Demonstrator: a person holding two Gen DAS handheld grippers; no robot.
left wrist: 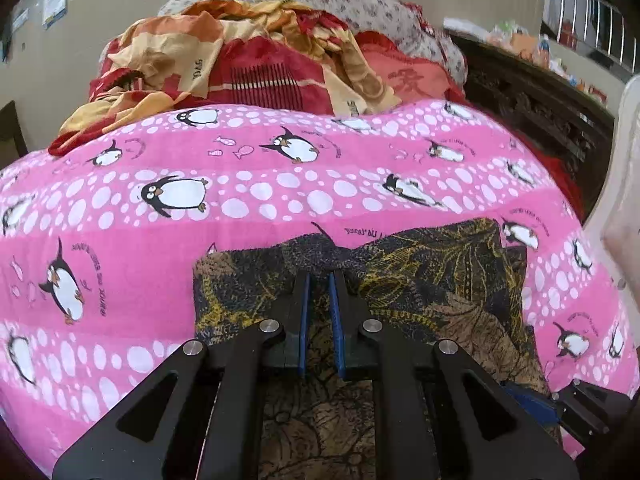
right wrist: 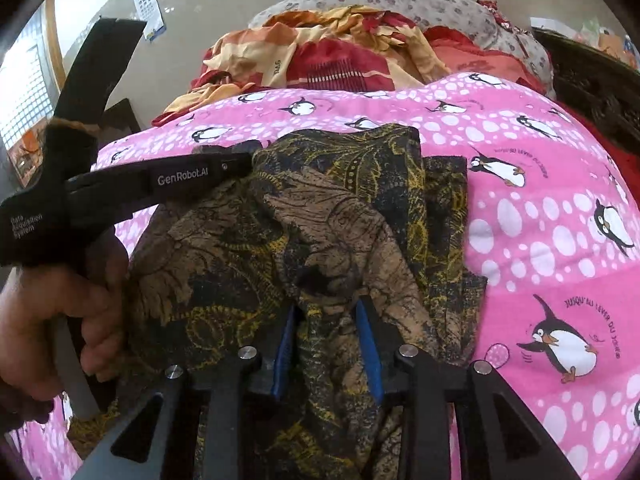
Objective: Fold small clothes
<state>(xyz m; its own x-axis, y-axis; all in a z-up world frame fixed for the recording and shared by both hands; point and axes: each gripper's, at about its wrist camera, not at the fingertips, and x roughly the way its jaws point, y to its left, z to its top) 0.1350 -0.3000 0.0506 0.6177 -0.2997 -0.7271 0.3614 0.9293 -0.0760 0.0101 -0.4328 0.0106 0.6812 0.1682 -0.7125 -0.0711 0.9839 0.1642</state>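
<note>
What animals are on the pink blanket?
Black-and-white penguins, with white dots, on the pink blanket. The right wrist view shows them best.

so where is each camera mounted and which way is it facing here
Left wrist: sits on the left gripper, looking down its shut fingers at the dark patterned garment on the pink penguin blanket.
Right wrist: sits on the right gripper, facing the same garment; a hand holding the left gripper shows.
Shared: garment, blanket, red and orange bedding.
</note>
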